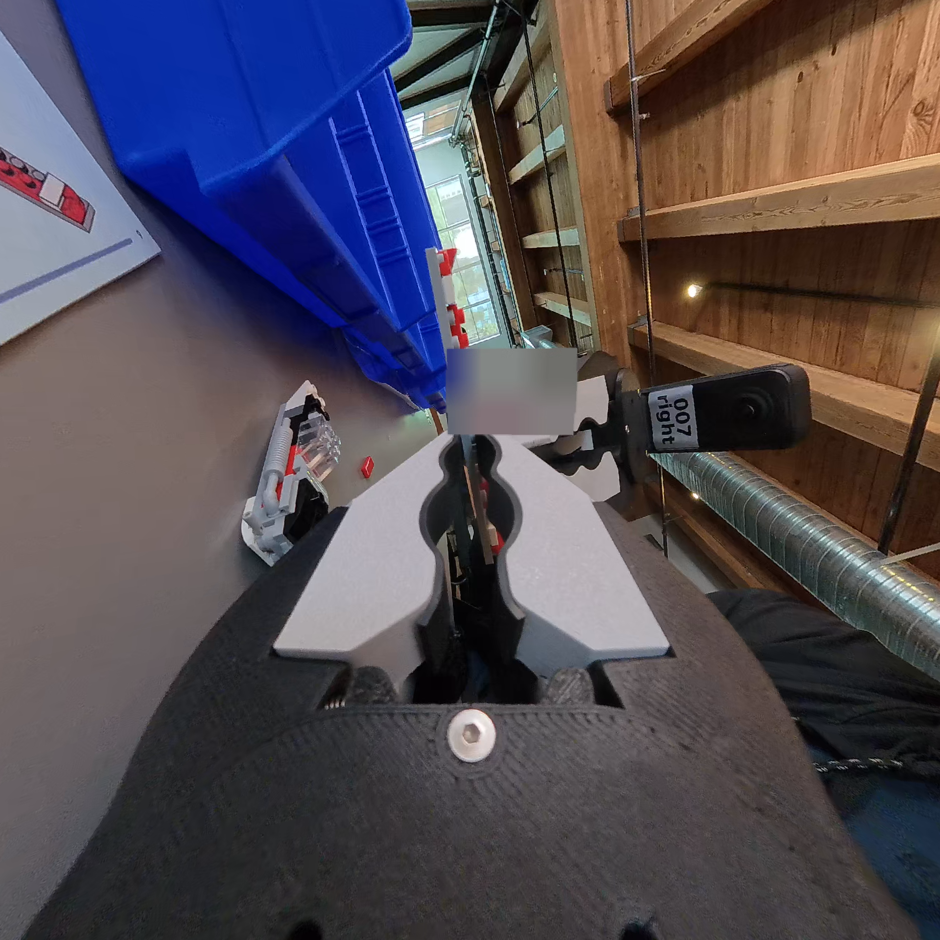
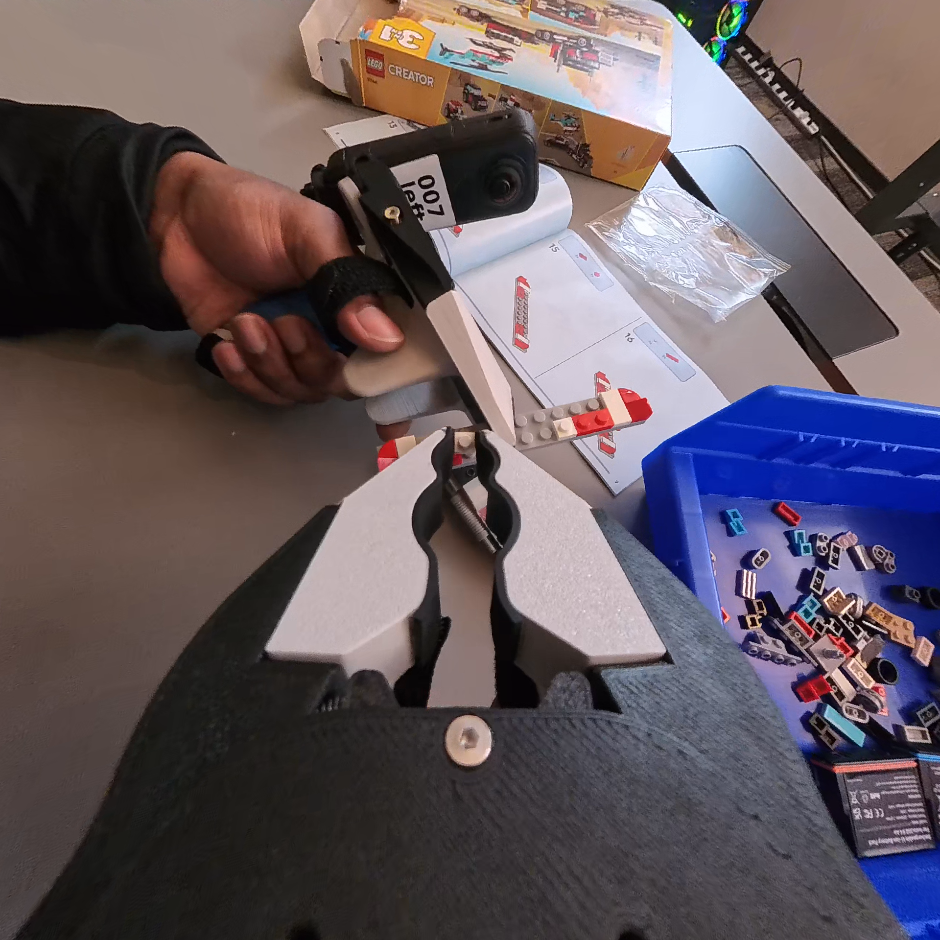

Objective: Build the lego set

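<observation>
A long grey wing plate with red and white bricks (image 2: 559,419) is held in the air between both grippers. My left gripper (image 1: 465,447) is shut on it edge-on, and the plate's far end (image 1: 447,290) sticks out beyond the tips. In the right wrist view the left gripper (image 2: 501,424), held by a hand (image 2: 244,264), clamps the plate near its middle. My right gripper (image 2: 464,438) is shut on a small white brick (image 2: 463,441) sitting on the plate just left of the left gripper's fingers. The right gripper also shows in the left wrist view (image 1: 580,442).
A blue bin (image 2: 676,508) of loose bricks stands at the right, beside other blue bins (image 1: 254,127). The open instruction booklet (image 2: 575,325), the set's box (image 2: 508,76) and a clear bag (image 2: 686,249) lie behind. A partial grey build (image 1: 290,478) and a small red piece (image 1: 368,467) lie on the table. The tips of both grippers are at nearly the same place.
</observation>
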Tool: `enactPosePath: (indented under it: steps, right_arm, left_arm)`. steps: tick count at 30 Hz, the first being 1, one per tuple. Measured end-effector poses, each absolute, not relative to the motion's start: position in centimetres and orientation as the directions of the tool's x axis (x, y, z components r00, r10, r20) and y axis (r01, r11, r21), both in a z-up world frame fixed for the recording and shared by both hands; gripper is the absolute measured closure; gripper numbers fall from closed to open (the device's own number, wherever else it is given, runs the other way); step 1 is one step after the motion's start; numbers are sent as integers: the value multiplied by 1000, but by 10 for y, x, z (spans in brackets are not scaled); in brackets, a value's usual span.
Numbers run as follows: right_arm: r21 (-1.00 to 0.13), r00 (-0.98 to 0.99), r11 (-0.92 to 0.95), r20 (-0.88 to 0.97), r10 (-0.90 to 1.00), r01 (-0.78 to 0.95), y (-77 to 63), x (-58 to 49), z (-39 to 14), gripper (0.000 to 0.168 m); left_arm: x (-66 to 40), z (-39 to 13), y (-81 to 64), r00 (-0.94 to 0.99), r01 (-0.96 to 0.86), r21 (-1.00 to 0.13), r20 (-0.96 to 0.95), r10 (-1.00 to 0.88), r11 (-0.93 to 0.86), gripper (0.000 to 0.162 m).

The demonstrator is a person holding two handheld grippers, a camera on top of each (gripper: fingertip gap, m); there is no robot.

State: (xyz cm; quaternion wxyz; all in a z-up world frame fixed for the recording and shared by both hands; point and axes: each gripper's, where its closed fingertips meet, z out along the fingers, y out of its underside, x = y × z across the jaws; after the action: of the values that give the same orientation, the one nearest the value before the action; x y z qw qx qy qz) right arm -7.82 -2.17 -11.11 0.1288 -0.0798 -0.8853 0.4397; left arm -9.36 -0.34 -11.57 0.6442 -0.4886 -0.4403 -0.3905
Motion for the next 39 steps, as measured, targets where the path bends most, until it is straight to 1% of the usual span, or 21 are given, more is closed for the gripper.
enactPosePath:
  steps: [11,16,19,23,27,29,33,39]
  right_arm:
    - [-801,-950,598,166,265,27,-21,-79,-111,155]
    - [-820,-944,569,136,302,64,-19,-78,-106,148]
    - [-841,-925,517,54,375,160,-14,-79,-104,142]
    - [-845,-856,378,-163,490,377,-6,-80,-107,139]
    - [-810,-790,232,-391,472,539,-10,-74,-105,136]
    - [-779,-756,196,-462,463,596,-12,-73,-108,133]
    - [-746,-718,161,-522,461,646,-13,-75,-111,132]
    - [-737,-708,157,-534,462,657,-15,-79,-115,134]
  left_arm:
    - [-94,-116,-4,308,933,-287,949,-70,219,157]
    - [-95,-116,-4,310,931,-290,948,-63,223,157]
    - [-96,-116,-5,312,929,-292,948,-60,228,157]
    - [-97,-114,-6,318,926,-294,946,-68,238,157]
    - [-94,-113,-3,327,924,-303,942,-70,232,157]
    - [-94,-113,-2,331,923,-309,941,-66,228,157]
    - [-94,-113,-3,337,921,-316,939,-62,228,157]
    - [-93,-112,-2,343,920,-321,937,-65,224,157]
